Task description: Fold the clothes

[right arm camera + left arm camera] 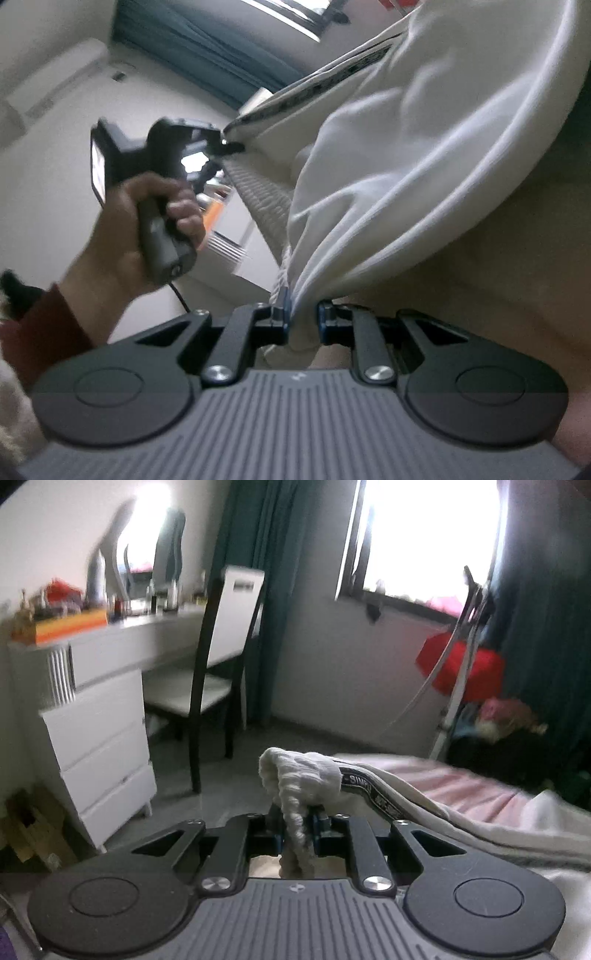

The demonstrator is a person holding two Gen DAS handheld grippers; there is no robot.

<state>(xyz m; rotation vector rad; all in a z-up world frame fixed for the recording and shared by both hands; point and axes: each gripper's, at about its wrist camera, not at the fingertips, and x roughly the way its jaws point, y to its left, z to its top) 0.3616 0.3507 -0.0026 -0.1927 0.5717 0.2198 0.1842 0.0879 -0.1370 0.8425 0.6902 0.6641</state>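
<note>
white garment held up between both grippers over a pink bed

nearest in the left wrist view, the left gripper (pixel 297 825) has its fingers (pixel 275 821) closed narrow on the ribbed cuff (pixel 301 775) of a white garment (pixel 424 805), the knit bunched and hanging down between them. the cloth runs off to the right, a black printed band (pixel 364 786) along its seam, and lies over a bed (pixel 472 786) with a pink cover. past the bed edge is grey floor (pixel 229 775), then a white drawer unit (pixel 99 734) and a white surface (pixel 147 627) cluttered with bottles and an orange box (pixel 70 626). a dark-framed chair (pixel 218 657) with a white seat stands at it. farther back are teal curtains (pixel 266 554), a bright window (pixel 428 535) and a red cloth (pixel 461 664) hung on a rack.

in the right wrist view, the right gripper (pixel 303 321) has its fingers (pixel 282 314) pinched on a fold of the same garment, which rises in soft, loose folds to the upper right. beyond it, the person's left hand (pixel 147 229) grips the other gripper's handle, whose tip holds the ribbed hem. the white wall and curtain show behind, blurred.
</note>
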